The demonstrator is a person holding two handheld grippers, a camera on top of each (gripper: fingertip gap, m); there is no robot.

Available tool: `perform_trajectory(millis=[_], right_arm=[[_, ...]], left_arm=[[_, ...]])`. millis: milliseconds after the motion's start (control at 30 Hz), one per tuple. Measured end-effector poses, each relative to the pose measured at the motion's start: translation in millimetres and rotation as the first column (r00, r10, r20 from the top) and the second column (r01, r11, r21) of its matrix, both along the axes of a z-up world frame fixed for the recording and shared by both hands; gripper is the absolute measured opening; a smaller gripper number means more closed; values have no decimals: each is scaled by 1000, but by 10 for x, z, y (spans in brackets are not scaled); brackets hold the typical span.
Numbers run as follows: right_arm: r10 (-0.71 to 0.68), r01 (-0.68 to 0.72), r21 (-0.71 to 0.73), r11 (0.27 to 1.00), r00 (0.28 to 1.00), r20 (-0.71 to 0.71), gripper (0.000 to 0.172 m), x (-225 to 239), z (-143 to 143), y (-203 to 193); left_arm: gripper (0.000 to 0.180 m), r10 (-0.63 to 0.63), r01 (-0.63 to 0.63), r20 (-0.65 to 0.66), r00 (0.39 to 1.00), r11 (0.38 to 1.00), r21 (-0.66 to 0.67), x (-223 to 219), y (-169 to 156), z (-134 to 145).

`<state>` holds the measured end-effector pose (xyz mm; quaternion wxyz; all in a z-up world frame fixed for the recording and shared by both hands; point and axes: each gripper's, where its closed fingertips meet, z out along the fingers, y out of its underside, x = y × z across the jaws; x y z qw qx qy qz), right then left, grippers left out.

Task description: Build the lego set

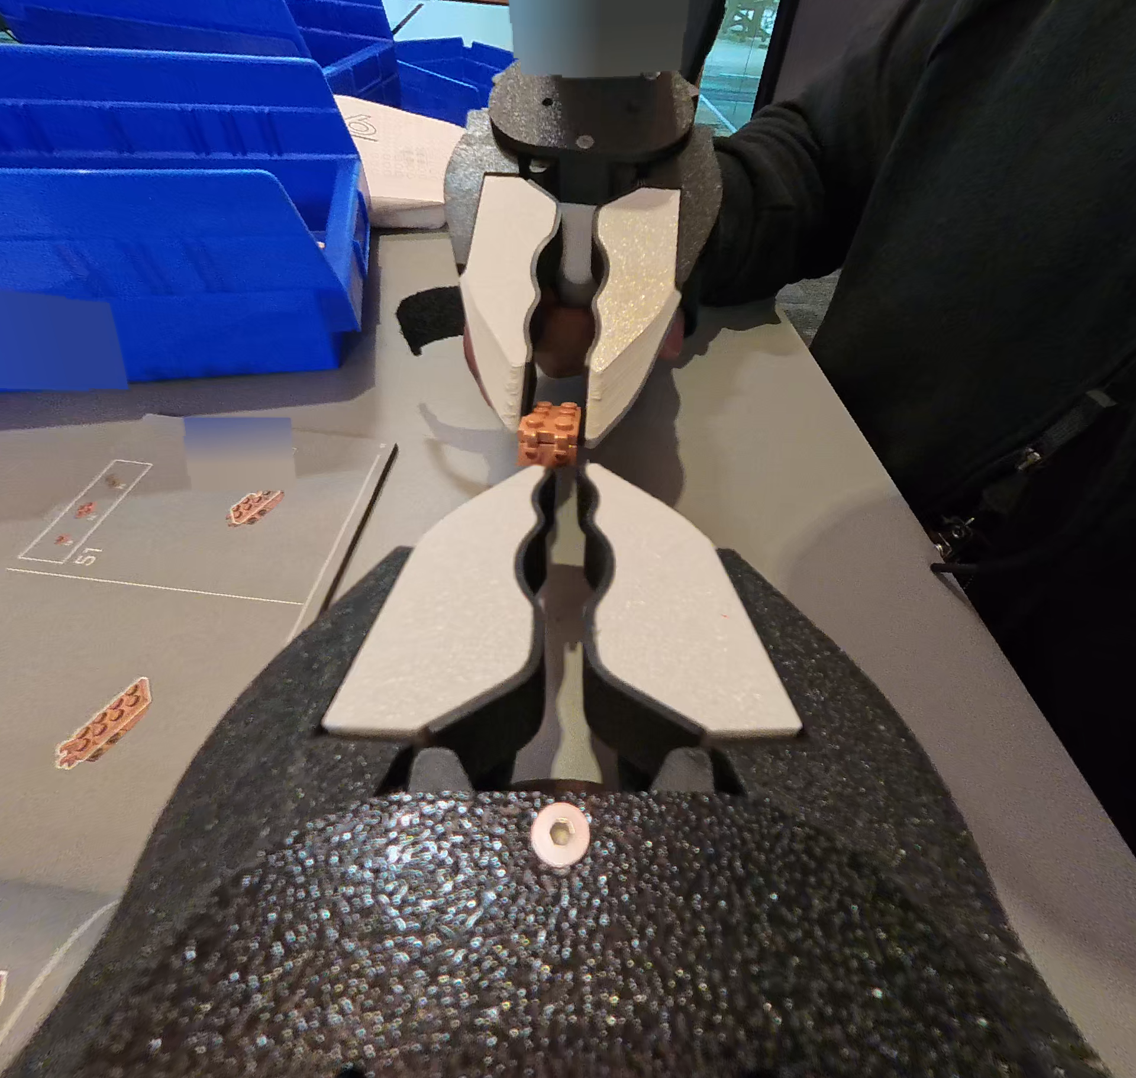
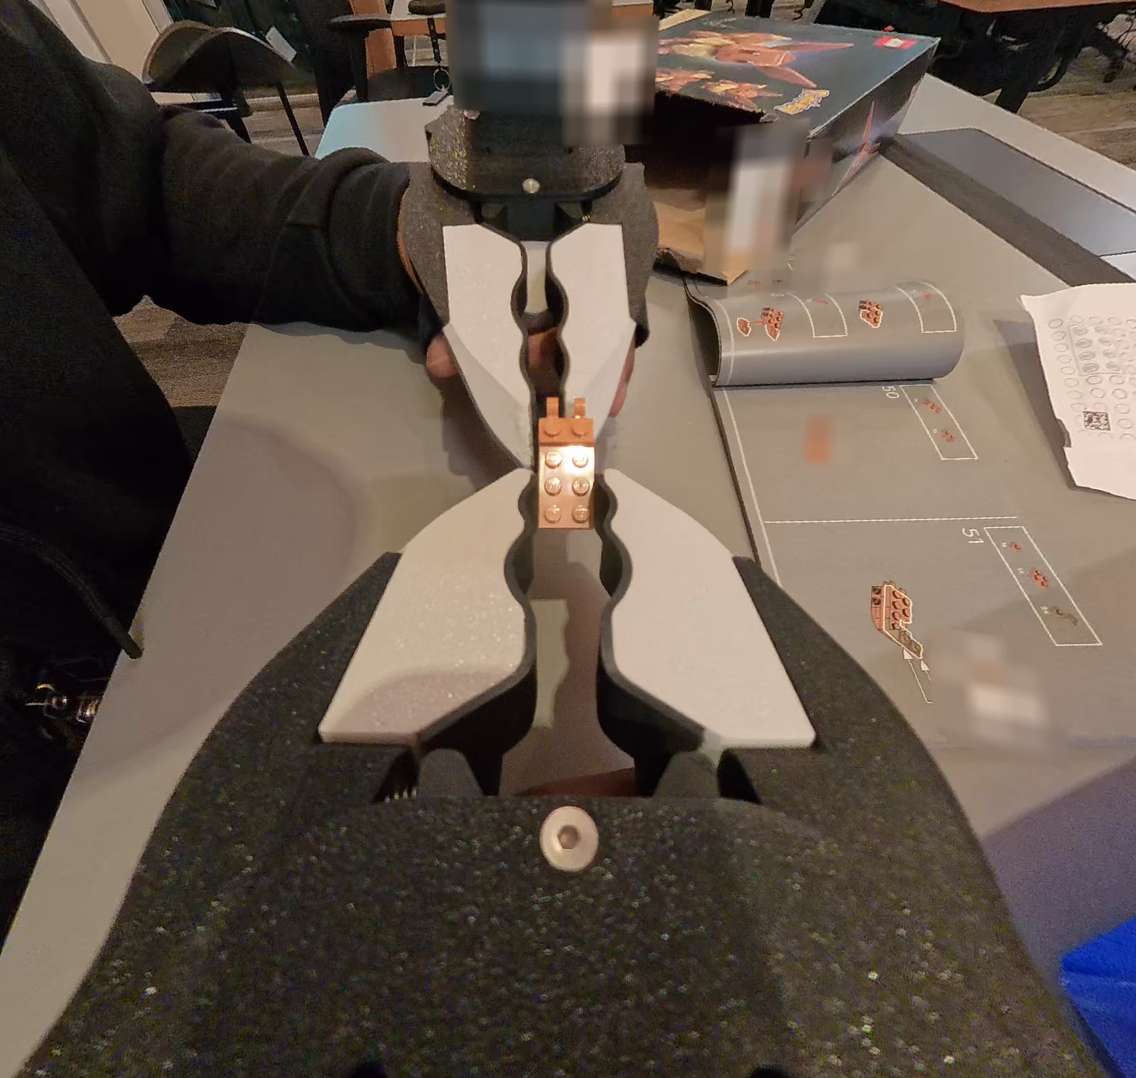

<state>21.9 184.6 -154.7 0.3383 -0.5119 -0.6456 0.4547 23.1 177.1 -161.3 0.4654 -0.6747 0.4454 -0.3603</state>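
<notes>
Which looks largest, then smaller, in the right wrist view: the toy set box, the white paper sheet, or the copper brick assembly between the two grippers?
1. toy set box
2. white paper sheet, cut off by the frame edge
3. copper brick assembly, smallest though nearest the camera

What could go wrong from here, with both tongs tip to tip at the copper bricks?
1. The right tongs pinch the copper 2x3 studded piece only at their very tips, above the grey table. A sideways push could pivot or drop it.
2. The left tongs sit nearly tip to tip with them. Whether they grip the small clip piece is unclear, so it might twist or pop off.
</notes>
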Motion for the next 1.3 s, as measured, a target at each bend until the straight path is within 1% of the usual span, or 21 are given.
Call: perform_trajectory(millis=[133, 567, 933, 1067, 1133, 1300], right_arm=[[8, -8, -8, 1000, 1000, -4, 16, 0, 7, -15], [26, -28, -44, 999, 998, -49, 16, 8, 107, -56], [29, -31, -44, 999, 998, -54, 16, 5, 125, -80], [25, -26, -15, 1000, 998, -64, 17, 0, 136, -82], [21, -20, 21, 1000, 997, -80, 17, -2, 148, -75], [23, 4, 199, 980, 991, -132, 27, 9, 156, -43]], left_arm=[[15, 5, -5, 11, 1000, 1000, 2, -5, 7, 16], [17, 6, -7, 126, 992, 1000, 7, 17, 7, 168], [16, -5, 6, 160, 987, 1000, -3, 25, -6, 205], [16, -3, 4, 165, 986, 1000, -4, 17, -3, 210], [16, 1, 1, 176, 984, 1000, -11, 13, 2, 221], [16, 16, -7, 242, 970, 999, -38, -23, 23, 297]])
